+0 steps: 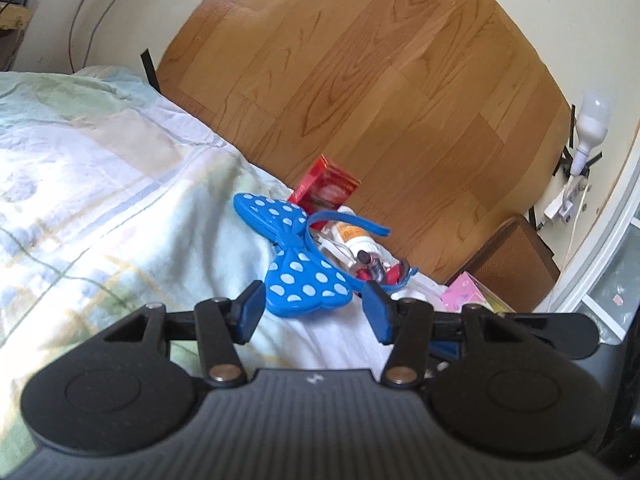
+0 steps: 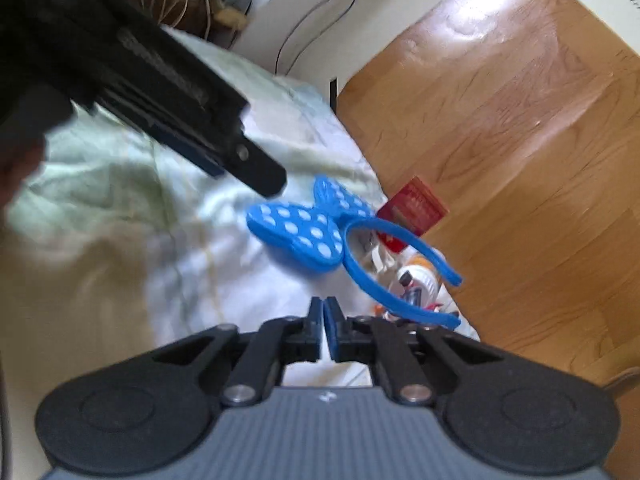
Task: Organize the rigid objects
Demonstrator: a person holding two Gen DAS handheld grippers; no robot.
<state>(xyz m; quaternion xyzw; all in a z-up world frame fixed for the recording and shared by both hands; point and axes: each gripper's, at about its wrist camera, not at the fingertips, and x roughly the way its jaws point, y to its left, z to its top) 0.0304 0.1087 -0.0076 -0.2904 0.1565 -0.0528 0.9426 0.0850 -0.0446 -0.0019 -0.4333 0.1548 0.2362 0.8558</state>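
Right tool (image 2: 323,307) closed, empty, near the blue headband (image 2: 304,228).

Home bedroom; quilted bed (image 1: 100,184); wooden floor (image 1: 380,80)

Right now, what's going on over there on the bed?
A person is working with two handheld claws over a bed. The left claw is open, its fingers either side of the near lobe of a blue polka-dot bow headband without gripping it. The right claw is shut and empty, beside the band. Behind the headband, at the bed's edge, lie a red box and a pile of small items.
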